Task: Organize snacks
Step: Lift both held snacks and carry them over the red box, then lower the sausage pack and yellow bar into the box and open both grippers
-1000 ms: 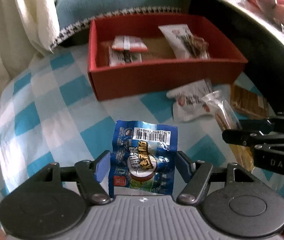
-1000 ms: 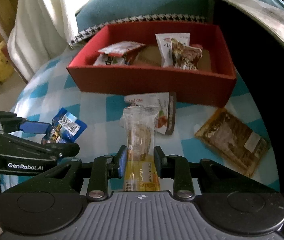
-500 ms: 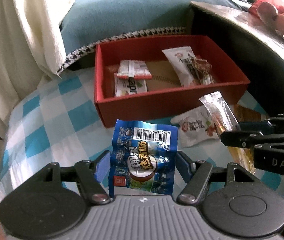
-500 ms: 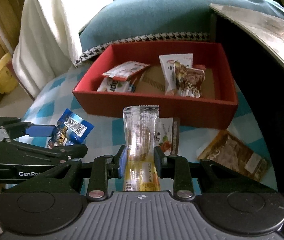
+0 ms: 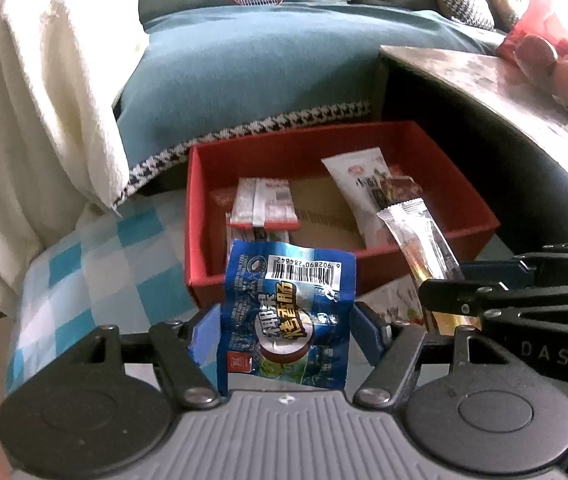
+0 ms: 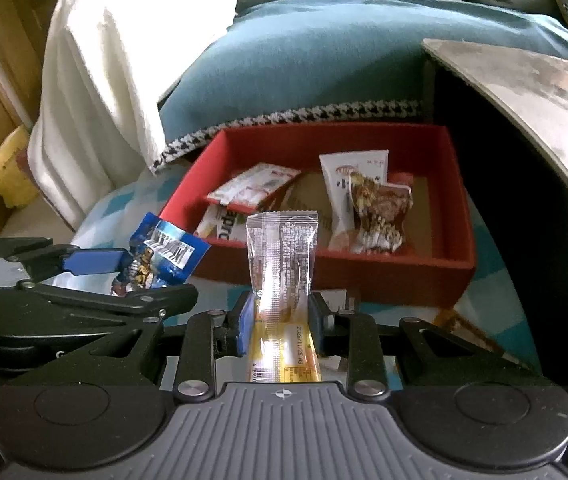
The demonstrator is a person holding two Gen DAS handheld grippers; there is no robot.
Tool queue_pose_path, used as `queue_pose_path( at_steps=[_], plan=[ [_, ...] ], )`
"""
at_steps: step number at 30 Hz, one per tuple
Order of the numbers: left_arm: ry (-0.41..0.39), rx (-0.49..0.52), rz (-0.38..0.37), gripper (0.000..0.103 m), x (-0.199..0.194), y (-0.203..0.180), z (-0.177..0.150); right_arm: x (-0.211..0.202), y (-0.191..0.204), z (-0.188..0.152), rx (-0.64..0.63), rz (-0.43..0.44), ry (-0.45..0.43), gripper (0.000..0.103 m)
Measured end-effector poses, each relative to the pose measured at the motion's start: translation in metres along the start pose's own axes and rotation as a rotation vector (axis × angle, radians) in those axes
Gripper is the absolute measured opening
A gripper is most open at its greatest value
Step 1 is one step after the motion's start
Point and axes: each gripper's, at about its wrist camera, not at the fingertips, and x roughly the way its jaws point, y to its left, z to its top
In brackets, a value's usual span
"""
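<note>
Left gripper (image 5: 284,332): jaws clamp the crinkled blue foil snack packet (image 5: 288,316), upright.
Right gripper (image 6: 279,320): jaws pinch the long clear-and-yellow wrapped bar (image 6: 281,276), long axis pointing forward.
Open red cardboard box (image 6: 364,268): just ahead of both grippers, below the packets.

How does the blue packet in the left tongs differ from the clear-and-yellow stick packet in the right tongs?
The blue packet is short, wide and opaque, barcode uppermost; the stick packet is long and narrow, clear at its upper end, yellow below. The left tongs stand wider around the blue packet; the right tongs sit close together on the stick packet. Both packets are held upright in front of the red box.
</note>
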Motion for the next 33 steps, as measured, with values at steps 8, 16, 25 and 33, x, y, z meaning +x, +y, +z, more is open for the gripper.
queue_pose_path(
  at_steps=[8,16,25,33],
  plan=[
    [-0.033,-0.011,0.012,0.063,0.007,-0.001,0.019,0.004,-0.007,0.018,0.004,0.000,-0.032,0.036],
    [-0.057,-0.016,0.026,0.063,0.018,-0.001,0.038,0.012,-0.014,0.038,0.000,-0.007,-0.052,0.036],
    [-0.069,-0.014,0.050,0.063,0.033,-0.001,0.053,0.023,-0.019,0.057,-0.010,-0.011,-0.061,0.036],
    [-0.070,-0.016,0.070,0.063,0.049,0.001,0.065,0.037,-0.024,0.070,-0.013,-0.018,-0.064,0.036]
  ],
)
